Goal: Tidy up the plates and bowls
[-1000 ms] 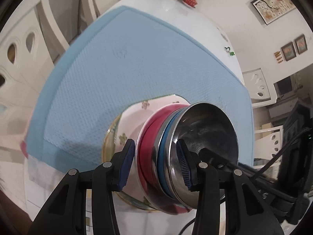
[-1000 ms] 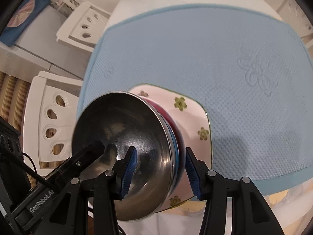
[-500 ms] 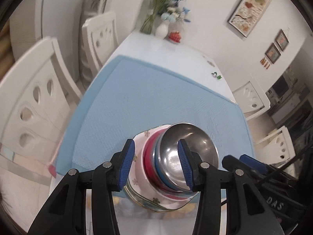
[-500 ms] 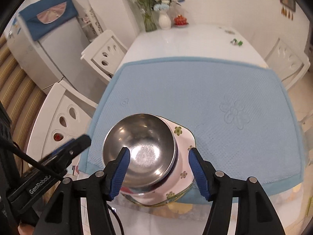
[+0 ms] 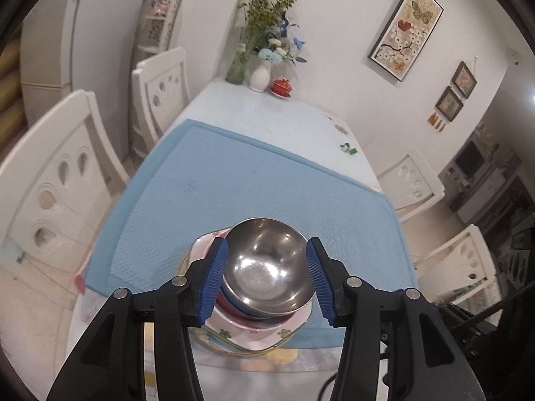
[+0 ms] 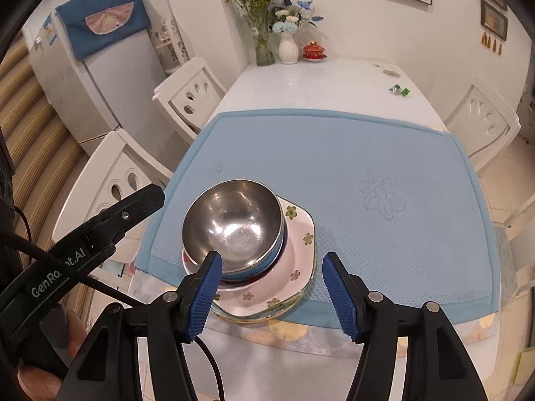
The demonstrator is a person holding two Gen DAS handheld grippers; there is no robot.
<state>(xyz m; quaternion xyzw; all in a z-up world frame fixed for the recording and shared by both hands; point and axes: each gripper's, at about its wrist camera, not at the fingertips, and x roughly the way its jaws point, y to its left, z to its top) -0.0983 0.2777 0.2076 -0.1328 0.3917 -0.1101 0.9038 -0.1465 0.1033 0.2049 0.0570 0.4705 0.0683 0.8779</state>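
White walls with framed pictures rise behind a long white tabletop (image 6: 334, 80), where a pale blue textured mat (image 6: 334, 167) covers the near half. On the mat's near edge sits the stack: a shiny round steel bowl (image 6: 232, 225) nested in a blue bowl (image 6: 280, 245) and a red bowl (image 5: 230, 309), all resting on a pink flowered plate with angled corners (image 6: 297, 267), which lies on another plate with a yellow-green rim (image 6: 234, 317). The left hand-held gripper (image 5: 267, 282) hovers above the stack, its blue ribbed pads apart and gripping nothing; its jaws have just been opening. The right hand-held gripper (image 6: 272, 295) also hangs over the stack with jaws well apart and empty, having just been opening too. A hand (image 6: 40, 381) grips the left tool at the lower left of the right wrist view. White carved chairs (image 5: 60, 180) flank the tabletop, and flower vases (image 6: 287, 46) stand at its far end.
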